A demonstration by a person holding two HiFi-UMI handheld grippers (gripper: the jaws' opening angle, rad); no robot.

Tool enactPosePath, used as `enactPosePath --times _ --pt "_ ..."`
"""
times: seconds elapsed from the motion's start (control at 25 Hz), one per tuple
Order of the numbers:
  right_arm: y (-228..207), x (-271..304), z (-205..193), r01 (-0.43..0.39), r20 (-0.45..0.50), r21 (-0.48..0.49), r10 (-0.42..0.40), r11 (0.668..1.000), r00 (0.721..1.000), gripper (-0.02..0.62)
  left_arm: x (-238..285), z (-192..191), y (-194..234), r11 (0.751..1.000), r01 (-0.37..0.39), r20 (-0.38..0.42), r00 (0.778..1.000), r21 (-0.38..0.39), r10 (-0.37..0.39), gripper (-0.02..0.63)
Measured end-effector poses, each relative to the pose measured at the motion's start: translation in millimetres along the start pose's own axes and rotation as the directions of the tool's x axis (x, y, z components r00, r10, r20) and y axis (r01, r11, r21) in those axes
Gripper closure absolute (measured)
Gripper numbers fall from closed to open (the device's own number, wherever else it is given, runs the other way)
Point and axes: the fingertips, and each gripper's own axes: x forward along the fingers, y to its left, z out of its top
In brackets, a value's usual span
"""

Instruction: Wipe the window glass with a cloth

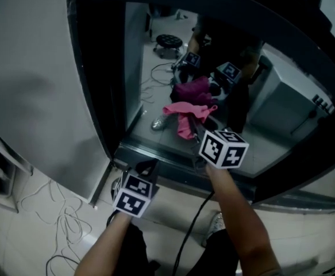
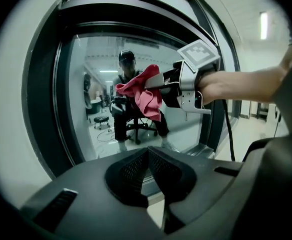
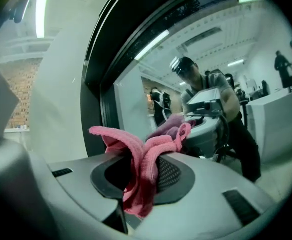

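Cloth (image 3: 141, 170), pink and bunched, sits pinched between the jaws of my right tool (image 1: 200, 132). Its loose folds spill forward so that the soft pile, not the plastic, meets the window glass (image 1: 150, 85). It seems to touch the pane low down, towards the right, where it meets its own reflection just above the dark sill (image 1: 173, 156). My left tool (image 2: 147, 158) hangs nearer and to the left, jaws closed together on nothing. I judge it is held clear of the wiping path.
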Motion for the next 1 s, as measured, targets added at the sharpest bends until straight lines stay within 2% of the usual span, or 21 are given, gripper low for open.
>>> enactPosePath --times 0.36,0.56,0.76,1.0 --pt "-10 -42 77 -0.001 0.131 -0.03 0.005 1.0 0.991 0.509 0 42 -30 0.998 0.021 0.039 0.999 0.066 -0.024 0.601" --pt "-31 -78 112 0.034 0.199 -0.061 -0.021 0.998 0.98 0.509 10 52 -56 0.994 0.05 0.039 0.998 0.098 -0.054 0.601" --pt "-59 -111 128 0.08 0.252 -0.048 -0.065 0.996 0.966 0.509 22 59 -83 0.989 0.085 0.04 0.995 0.12 -0.091 0.601" --pt "-105 -155 136 0.168 0.291 -0.017 -0.155 0.986 0.944 0.509 40 67 -117 0.981 0.134 0.038 0.989 0.139 -0.14 0.601"
